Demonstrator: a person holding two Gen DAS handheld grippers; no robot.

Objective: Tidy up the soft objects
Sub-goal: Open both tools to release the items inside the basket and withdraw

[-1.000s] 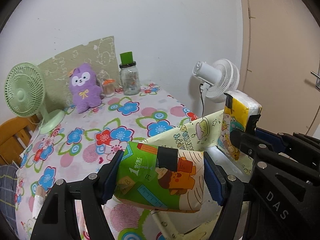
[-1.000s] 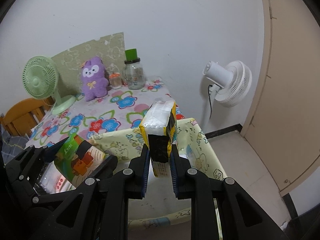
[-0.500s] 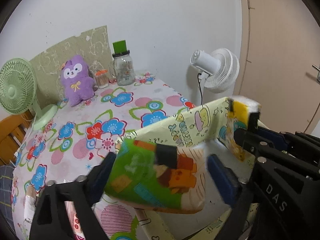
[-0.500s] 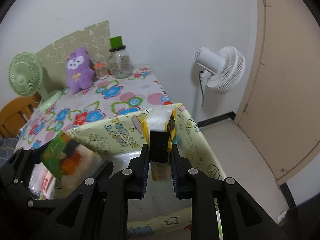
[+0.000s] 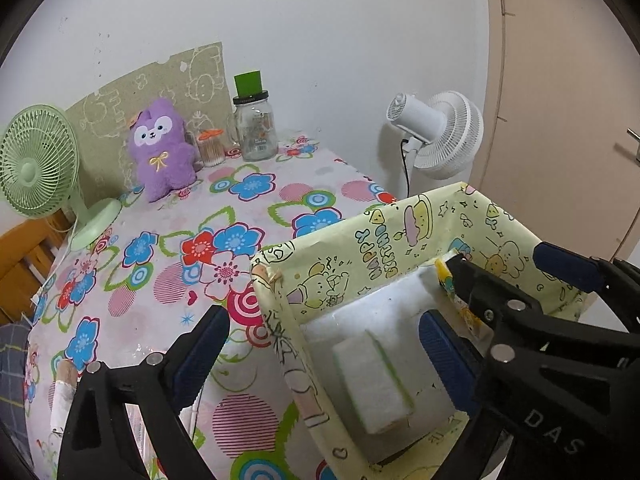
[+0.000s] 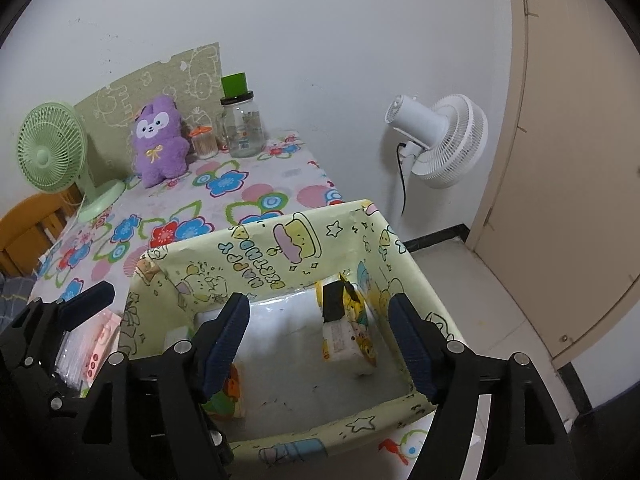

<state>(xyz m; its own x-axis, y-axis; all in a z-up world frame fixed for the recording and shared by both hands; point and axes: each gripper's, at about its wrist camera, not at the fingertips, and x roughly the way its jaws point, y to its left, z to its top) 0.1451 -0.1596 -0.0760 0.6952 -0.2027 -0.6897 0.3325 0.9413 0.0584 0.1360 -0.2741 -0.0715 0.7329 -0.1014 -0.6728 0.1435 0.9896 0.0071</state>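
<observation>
Both grippers, left (image 5: pixel 320 344) wide, right (image 6: pixel 320 340) opening, now empty; yellow tissue pack (image 6: pixel 348 330) and green-edged pack (image 5: pixel 374 384) dropped into cartoon-print yellow box (image 6: pixel 256 256).

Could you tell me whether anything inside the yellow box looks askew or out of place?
Somewhat. The yellow tissue pack lies tilted against the right wall of the yellow box rather than flat. The green-edged tissue pack lies slanted at the left. The box's near-left corner looks frayed. Nothing is spilled.
</observation>
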